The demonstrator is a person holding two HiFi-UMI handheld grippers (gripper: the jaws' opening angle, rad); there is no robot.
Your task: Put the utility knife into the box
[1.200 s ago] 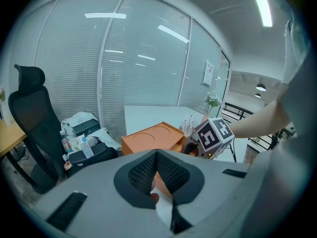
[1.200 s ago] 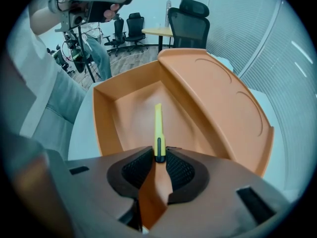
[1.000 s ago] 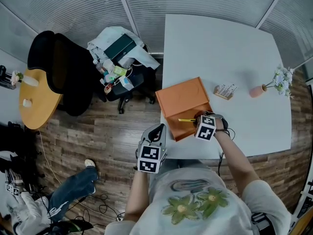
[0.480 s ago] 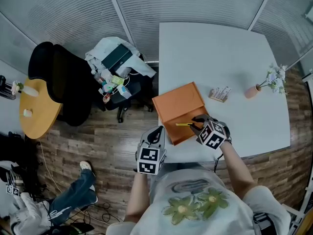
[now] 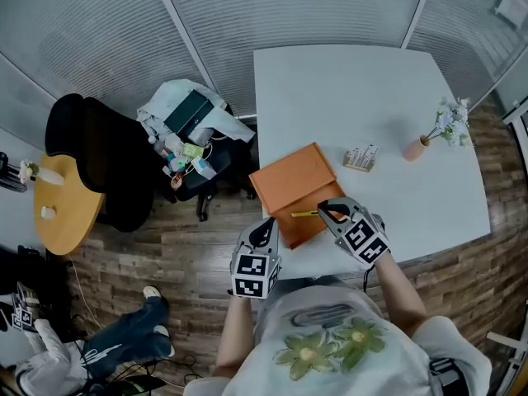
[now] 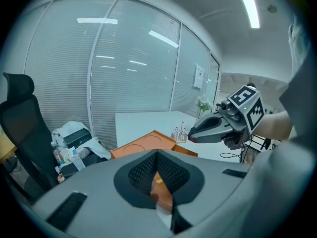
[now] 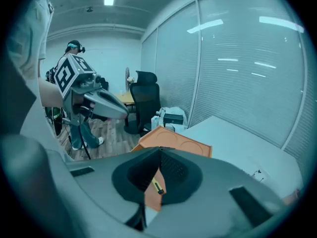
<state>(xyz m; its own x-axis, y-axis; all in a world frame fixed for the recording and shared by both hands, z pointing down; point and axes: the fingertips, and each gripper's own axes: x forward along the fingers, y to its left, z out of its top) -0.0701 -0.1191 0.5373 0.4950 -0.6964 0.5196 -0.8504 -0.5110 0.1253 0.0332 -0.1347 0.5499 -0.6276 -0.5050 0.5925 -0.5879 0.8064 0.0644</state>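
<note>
The orange box (image 5: 293, 180) sits open at the white table's near left corner, partly over the edge. The yellow utility knife (image 5: 304, 214) lies inside it near the front wall. My right gripper (image 5: 324, 210) hovers just right of the knife's end with its jaw tips together and nothing held. In the right gripper view the knife (image 7: 157, 186) shows small, down in the box (image 7: 173, 142) below the jaws. My left gripper (image 5: 266, 221) hangs shut and empty off the table's edge, near the box's front corner. In the left gripper view the right gripper (image 6: 192, 136) floats above the box (image 6: 143, 145).
The white table (image 5: 346, 89) carries a small rack (image 5: 360, 157) and a pink vase with flowers (image 5: 417, 147). Left of the table stand a cluttered chair (image 5: 190, 130), a black office chair (image 5: 91, 155) and a yellow round table (image 5: 58, 205). A person (image 7: 74, 48) stands far back.
My right gripper has drawn back toward my body and tilted flatter, while the knife stays in the box. The left gripper has barely moved. The head view has shifted.
</note>
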